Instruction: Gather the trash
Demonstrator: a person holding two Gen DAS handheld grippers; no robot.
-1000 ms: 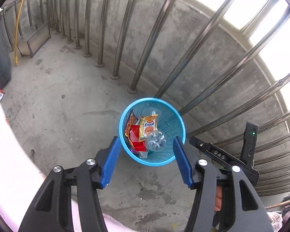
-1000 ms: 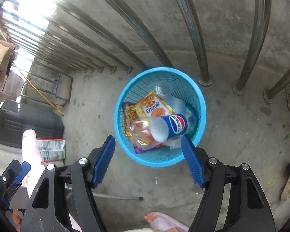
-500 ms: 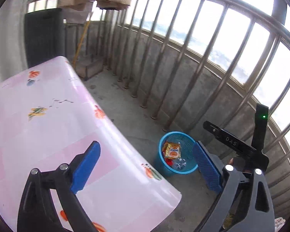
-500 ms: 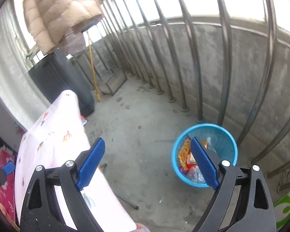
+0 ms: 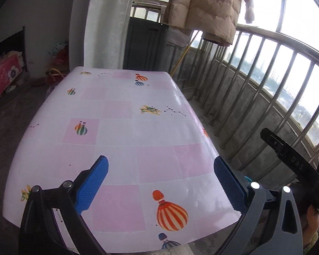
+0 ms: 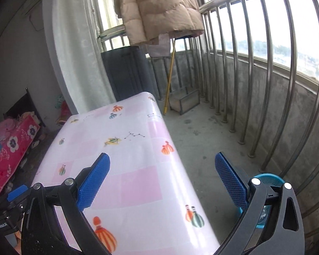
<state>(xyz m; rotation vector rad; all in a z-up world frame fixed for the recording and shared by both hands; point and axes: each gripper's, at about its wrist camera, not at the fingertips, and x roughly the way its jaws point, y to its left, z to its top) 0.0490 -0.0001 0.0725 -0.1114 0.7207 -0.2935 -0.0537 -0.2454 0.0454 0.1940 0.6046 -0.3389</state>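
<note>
The table [image 5: 121,131] has a pink and white cloth printed with balloons; I see no trash on it. It also shows in the right wrist view [image 6: 121,148]. My left gripper [image 5: 161,182] is open and empty, held over the table's near end. My right gripper [image 6: 162,178] is open and empty, over the table's right edge. The blue trash basket [image 6: 270,179] stands on the floor to the right of the table, mostly hidden behind my right gripper's finger. Only a sliver of its rim [image 5: 247,178] shows in the left wrist view.
A steel railing [image 6: 265,85] on a low concrete wall runs along the right. A tan puffer coat [image 6: 159,10] hangs at the back above a dark cabinet [image 6: 127,72]. A yellow broomstick [image 6: 170,74] leans there. A bed with a red flowered cover [image 6: 10,148] lies at left.
Both grippers have swung up and away from above the basket to face the table. The basket has dropped to the lower right edge of the views. Both stay open and empty.
</note>
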